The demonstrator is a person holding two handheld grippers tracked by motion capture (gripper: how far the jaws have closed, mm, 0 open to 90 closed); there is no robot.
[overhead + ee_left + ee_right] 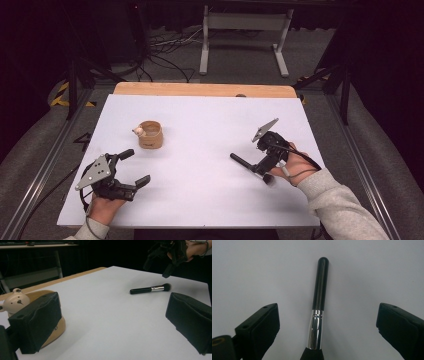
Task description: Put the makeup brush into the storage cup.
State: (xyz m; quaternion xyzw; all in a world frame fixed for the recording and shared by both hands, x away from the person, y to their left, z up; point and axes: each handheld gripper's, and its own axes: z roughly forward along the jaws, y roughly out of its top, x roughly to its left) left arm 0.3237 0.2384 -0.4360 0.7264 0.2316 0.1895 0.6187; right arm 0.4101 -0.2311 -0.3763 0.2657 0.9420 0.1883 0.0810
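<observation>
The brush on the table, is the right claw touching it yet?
Apart. In the right gripper view the brush lies on the white table between the open right claw, with bare table showing on both sides of it.

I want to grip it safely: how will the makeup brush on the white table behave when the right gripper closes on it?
The makeup brush has a round, glossy black handle, so it may roll or slip. Its chrome ferrule looks smooth too. The right gripper stands open on both sides of it; the handle seems stiff and light.

A white table (200, 190) with a wooden edge (200, 90) stands on grey floor (240, 55), beyond it a white stand (245, 22) and cables (165, 50) in the dark.
</observation>
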